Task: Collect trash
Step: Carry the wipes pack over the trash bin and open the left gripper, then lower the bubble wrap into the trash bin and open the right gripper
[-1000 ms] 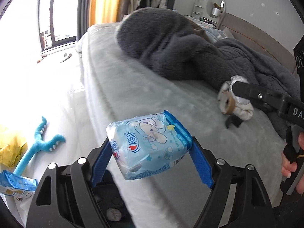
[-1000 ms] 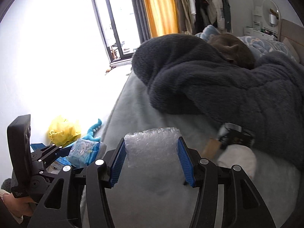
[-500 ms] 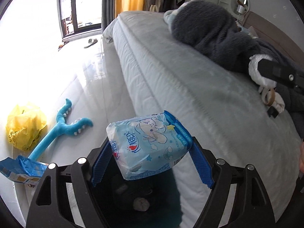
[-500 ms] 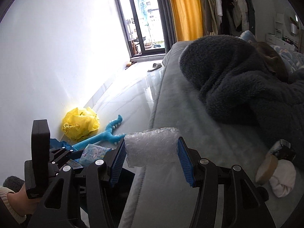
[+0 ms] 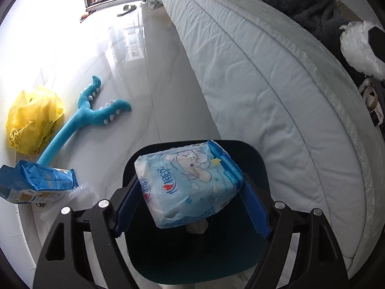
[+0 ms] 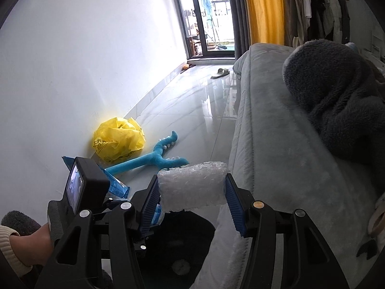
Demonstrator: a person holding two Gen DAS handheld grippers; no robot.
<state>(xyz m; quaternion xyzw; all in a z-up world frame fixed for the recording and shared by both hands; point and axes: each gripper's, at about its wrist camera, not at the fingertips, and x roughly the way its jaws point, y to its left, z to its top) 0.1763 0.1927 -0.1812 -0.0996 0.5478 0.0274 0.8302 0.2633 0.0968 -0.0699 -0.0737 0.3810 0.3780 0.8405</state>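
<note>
Both grippers have swung off the bed: the left gripper point(image 5: 190, 207) now hangs over the dark bin point(image 5: 255, 159), pinching the tissue pack point(image 5: 187, 183); the right gripper point(image 6: 192, 200), at 3 o'clock, clamps bubble wrap point(image 6: 192, 185). Drop looks imminent.

- A plain white wall point(image 6: 96, 55) runs down the left side of the bedroom.
- Glossy pale floor tiles point(image 5: 125, 77) mirror daylight from a dark-framed glass door point(image 6: 207, 16) at the far end.
- An orange curtain point(image 6: 263, 9) hangs beside the door, with clothes point(image 6: 320, 9) hanging further right.
- A bed point(image 5: 252, 67) with pale grey bedding fills the right side.
- A dark fleecy blanket point(image 6: 336, 91) lies heaped on the bed.
</note>
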